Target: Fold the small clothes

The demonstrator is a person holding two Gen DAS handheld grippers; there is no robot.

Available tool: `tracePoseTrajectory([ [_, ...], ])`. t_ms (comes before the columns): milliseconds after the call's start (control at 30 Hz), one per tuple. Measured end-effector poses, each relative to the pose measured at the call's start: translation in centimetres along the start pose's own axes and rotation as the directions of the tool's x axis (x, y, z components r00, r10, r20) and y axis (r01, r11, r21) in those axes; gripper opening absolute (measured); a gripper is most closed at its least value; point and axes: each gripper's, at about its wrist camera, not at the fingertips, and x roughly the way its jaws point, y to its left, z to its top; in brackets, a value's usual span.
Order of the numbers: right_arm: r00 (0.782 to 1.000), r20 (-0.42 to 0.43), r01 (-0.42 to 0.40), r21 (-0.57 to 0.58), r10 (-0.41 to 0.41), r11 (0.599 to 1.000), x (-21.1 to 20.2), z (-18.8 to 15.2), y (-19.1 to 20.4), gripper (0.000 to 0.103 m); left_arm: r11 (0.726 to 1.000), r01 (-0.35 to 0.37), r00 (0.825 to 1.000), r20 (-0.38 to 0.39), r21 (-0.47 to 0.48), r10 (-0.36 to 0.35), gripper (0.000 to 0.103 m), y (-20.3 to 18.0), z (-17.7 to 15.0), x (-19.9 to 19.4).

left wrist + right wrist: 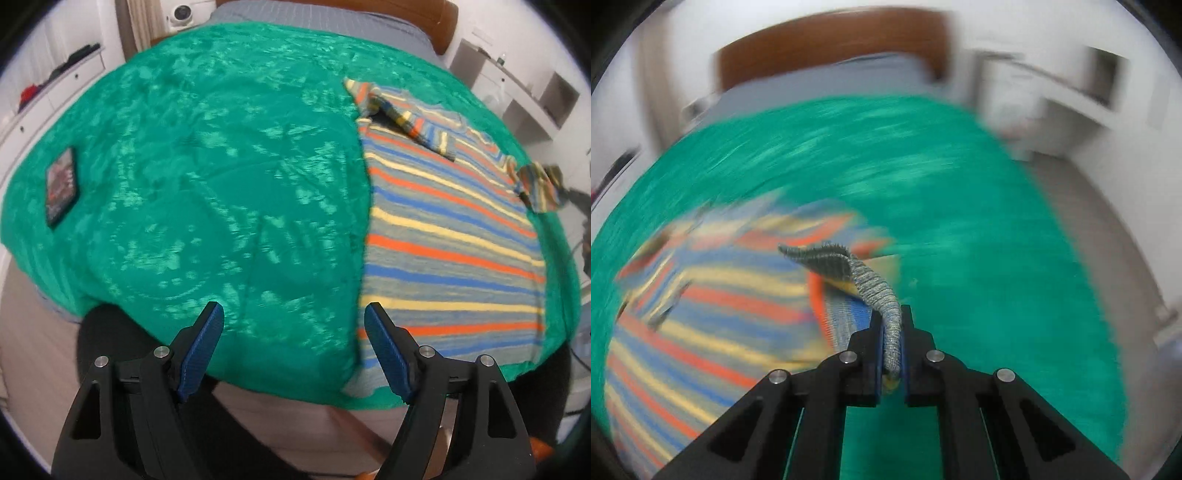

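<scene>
We see the right gripper (892,325), low in its frame's centre, clamped on a grey ribbed edge of the striped shirt (701,295), which spreads blurred across the lower left on the green blanket (960,184). In the left wrist view, the left gripper (294,314) stands wide and empty at the bottom, the shirt lying flat at right, with a dark flat object (62,186) at far left.

Wide bare stretch of green blanket (207,155) ahead of your left gripper (293,314), jaws apart over it with nothing between them. Only a dark flat book-like thing (62,184) lies far left on it. To your right the striped shirt (454,236) covers the cloth, its folded-in sleeve (406,110) bunched up top.
</scene>
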Motion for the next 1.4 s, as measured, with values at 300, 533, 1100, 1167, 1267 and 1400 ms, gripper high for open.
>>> tracePoseTrajectory([
  [300,0.985,-0.151,0.108,0.134,-0.088,0.985,2.5,-4.7,-8.3,0.006,0.997,0.039,0.999,0.007,0.066,-0.039,0.079,-3.8,0.7,-0.4],
  [533,0.985,-0.162,0.095,0.238,-0.057,0.967,2.8,-8.5,-11.5,0.011,0.997,-0.042,0.999,0.008,0.063,0.042,0.079,-1.9,-0.1,-0.7],
  [1100,0.995,-0.095,0.011,0.245,0.012,0.97,-2.3,-10.8,-10.5,0.046,0.883,-0.001,0.983,0.16,0.469,-0.084,0.09,-13.3,12.3,-0.4],
  [1167,0.996,-0.063,-0.045,0.241,0.062,0.969,-4.0,-11.4,-9.5,0.049,0.827,0.041,0.984,0.121,0.56,-0.131,0.09,-16.4,13.7,1.8],
  [1267,0.991,-0.049,-0.112,0.221,0.126,0.969,-6.0,-13.5,-6.9,0.049,0.707,0.073,0.986,0.057,0.704,-0.159,0.089,-21.4,15.0,6.9],
  [1400,0.981,-0.044,-0.174,0.216,0.188,0.961,-7.7,-16.2,-4.3,0.049,0.631,0.048,0.999,-0.032,0.775,-0.038,0.079,-24.0,16.1,14.8],
])
